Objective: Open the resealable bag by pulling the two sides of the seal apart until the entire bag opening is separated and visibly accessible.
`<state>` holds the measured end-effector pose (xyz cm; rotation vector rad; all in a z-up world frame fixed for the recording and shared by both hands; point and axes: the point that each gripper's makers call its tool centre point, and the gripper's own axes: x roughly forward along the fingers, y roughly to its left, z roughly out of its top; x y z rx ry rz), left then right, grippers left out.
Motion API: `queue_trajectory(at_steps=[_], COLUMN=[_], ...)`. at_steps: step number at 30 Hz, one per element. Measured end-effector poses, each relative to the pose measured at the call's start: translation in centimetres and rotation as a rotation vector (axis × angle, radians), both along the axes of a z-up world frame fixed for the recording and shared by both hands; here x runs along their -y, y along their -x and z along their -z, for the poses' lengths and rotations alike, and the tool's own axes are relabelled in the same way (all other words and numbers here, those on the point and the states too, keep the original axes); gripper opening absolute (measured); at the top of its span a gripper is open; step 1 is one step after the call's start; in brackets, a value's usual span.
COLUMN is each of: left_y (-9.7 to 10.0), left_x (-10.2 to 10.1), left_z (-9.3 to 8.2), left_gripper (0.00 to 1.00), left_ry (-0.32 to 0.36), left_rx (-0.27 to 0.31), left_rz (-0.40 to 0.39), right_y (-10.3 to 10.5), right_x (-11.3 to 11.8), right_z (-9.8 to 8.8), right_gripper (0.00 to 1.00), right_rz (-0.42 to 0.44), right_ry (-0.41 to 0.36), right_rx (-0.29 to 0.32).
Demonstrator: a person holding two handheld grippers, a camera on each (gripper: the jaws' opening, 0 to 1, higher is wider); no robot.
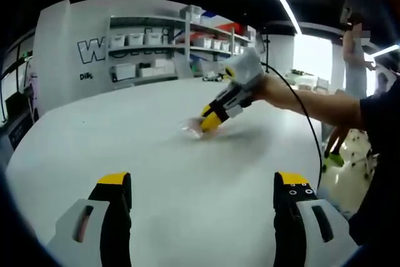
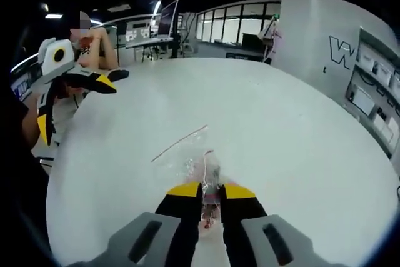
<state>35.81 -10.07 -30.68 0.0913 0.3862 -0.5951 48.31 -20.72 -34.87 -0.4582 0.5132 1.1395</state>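
A clear resealable bag point(image 2: 190, 154) lies flat on the round white table point(image 2: 281, 129), its thin seal line running away to the left. My right gripper point(image 2: 211, 193) is shut on the bag's near edge, jaws almost touching with plastic between them. In the left gripper view the same gripper point(image 1: 211, 122) comes in from the right on a person's arm and presses on the bag point(image 1: 190, 128) mid-table. My left gripper point(image 1: 203, 182) hovers over the table's near part with jaws wide apart and nothing between them. The right gripper view catches it at upper left point(image 2: 75, 105), held above the table's edge.
Shelves with white bins point(image 1: 156, 54) and a white wall with a large letter stand behind the table. A person point(image 1: 355, 60) stands at the far right. A black cable point(image 1: 306, 117) trails from the right gripper. Desks and windows point(image 2: 219, 29) lie beyond the far edge.
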Motion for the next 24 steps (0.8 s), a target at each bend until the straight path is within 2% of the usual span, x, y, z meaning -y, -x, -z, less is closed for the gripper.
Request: queue_trajectory(at_steps=[14, 24], left_y=[0.35, 0.36], left_x=[0.07, 0.16], left_z=[-0.12, -0.19], left_gripper=[0.93, 0.93], left_ry=[0.0, -0.001], left_rx=[0.003, 0.002], left_rz=[0.001, 0.003], right_y=[0.79, 0.54], right_x=[0.64, 0.85], right_z=[-0.56, -0.87], right_gripper=[0.06, 0.06], right_rz=[0.068, 0.079], right_ry=[-0.173, -0.207], right_rx=[-0.103, -0.116])
